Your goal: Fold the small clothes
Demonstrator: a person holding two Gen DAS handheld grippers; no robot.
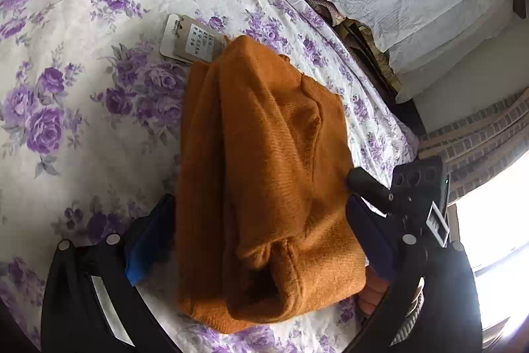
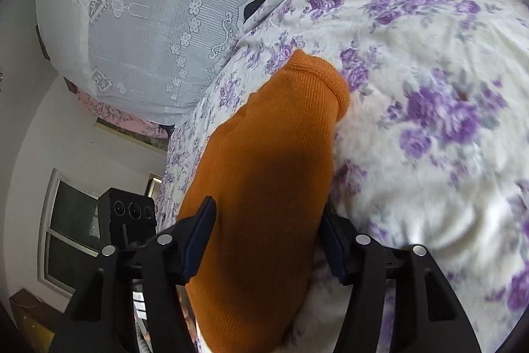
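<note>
Rust-orange knit, ribbed: one small folded garment (image 1: 264,187) is being shown lying on a bedspread (image 1: 82,88) printed with purple roses on white. In the left wrist view the bundle is seen lengthwise, its rolled edges stacked at the near end, and a cardboard hang tag (image 1: 188,40) is lying flat on the bedspread at its far left corner, partly tucked under the knit.

Left gripper (image 1: 261,240): the jaws are being held spread, one blue-padded finger on each side of the bundle's near part; whether the pads are pressing the cloth cannot be told.

Right gripper (image 2: 264,243): the jaws are being held apart, the knit running up between them; the left pad is lying against the cloth, and contact at the right pad cannot be told. The same tool is seen in the left wrist view at the bundle's right edge, one dark fingertip (image 1: 358,179) touching the knit.

Background: a white lace cover (image 2: 148,5) is draped over bedding beyond the far edge of the bedspread, and a window (image 2: 69,230) is visible at the far left of the right wrist view.
</note>
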